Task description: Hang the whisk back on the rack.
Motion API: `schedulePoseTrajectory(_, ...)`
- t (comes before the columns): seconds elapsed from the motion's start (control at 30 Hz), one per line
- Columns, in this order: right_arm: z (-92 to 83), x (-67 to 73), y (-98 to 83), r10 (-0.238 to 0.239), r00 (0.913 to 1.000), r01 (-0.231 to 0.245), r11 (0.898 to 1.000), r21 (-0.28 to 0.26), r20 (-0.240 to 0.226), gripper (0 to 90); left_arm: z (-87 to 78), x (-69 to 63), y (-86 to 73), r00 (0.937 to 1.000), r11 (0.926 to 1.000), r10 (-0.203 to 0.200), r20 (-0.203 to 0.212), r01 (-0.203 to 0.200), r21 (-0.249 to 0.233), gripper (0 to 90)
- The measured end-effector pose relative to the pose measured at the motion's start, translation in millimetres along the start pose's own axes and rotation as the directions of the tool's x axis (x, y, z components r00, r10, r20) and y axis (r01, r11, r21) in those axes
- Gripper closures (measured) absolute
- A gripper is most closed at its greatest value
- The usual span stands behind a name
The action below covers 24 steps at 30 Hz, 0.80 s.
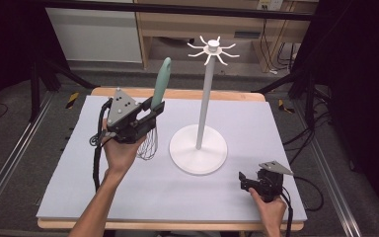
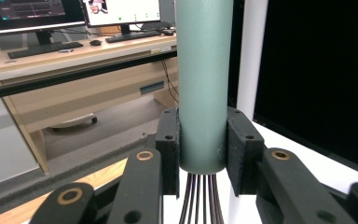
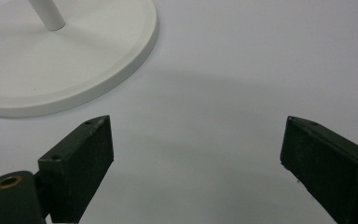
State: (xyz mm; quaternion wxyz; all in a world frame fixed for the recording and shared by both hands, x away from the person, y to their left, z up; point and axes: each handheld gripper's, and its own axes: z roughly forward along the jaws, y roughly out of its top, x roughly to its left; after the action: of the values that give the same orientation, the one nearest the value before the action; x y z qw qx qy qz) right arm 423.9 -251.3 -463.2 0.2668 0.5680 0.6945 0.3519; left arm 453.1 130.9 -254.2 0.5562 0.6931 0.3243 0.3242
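A whisk with a pale green handle and dark wire loops is held upright above the left half of the table, handle up and wires hanging down. My left gripper is shut on the handle just above the wires; in the left gripper view both pads press the green handle. A white stand with hooks at its top rises from a round base at the table's middle, right of the whisk. My right gripper rests low at the front right, open, with only bare table between its jaws.
The pale grey table mat has free room at the left, the front and the far right. The stand's round base lies just ahead and left of my right gripper. Desks, monitors and dark frames stand beyond the table.
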Motion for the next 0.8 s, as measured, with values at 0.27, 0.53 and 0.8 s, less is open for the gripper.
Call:
schedulePoseTrajectory(0.27, 0.3, -0.2, 0.1, 0.001, 1.0, -0.001, 1.0, -0.002, -0.001, 9.8, 13.3, 3.1, 11.0, 0.9999, 1.0, 0.0, -0.015, 0.0, 0.003, 68.6)
schedulePoseTrajectory(0.53, 0.3, -0.5, 0.2, 0.002, 1.0, -0.002, 1.0, -0.003, -0.002, 9.8, 29.8, 6.4, 22.7, 0.9994, 1.0, 0.0, -0.034, 0.0, 0.001, 68.6)
schedulePoseTrajectory(0.8, 0.4, -0.8, 0.3, 0.002, 1.0, -0.002, 1.0, -0.003, -0.003, 9.8, 43.3, 5.5, 23.1, 0.9993, 1.0, 0.006, -0.038, -0.005, 0.007, 68.6)
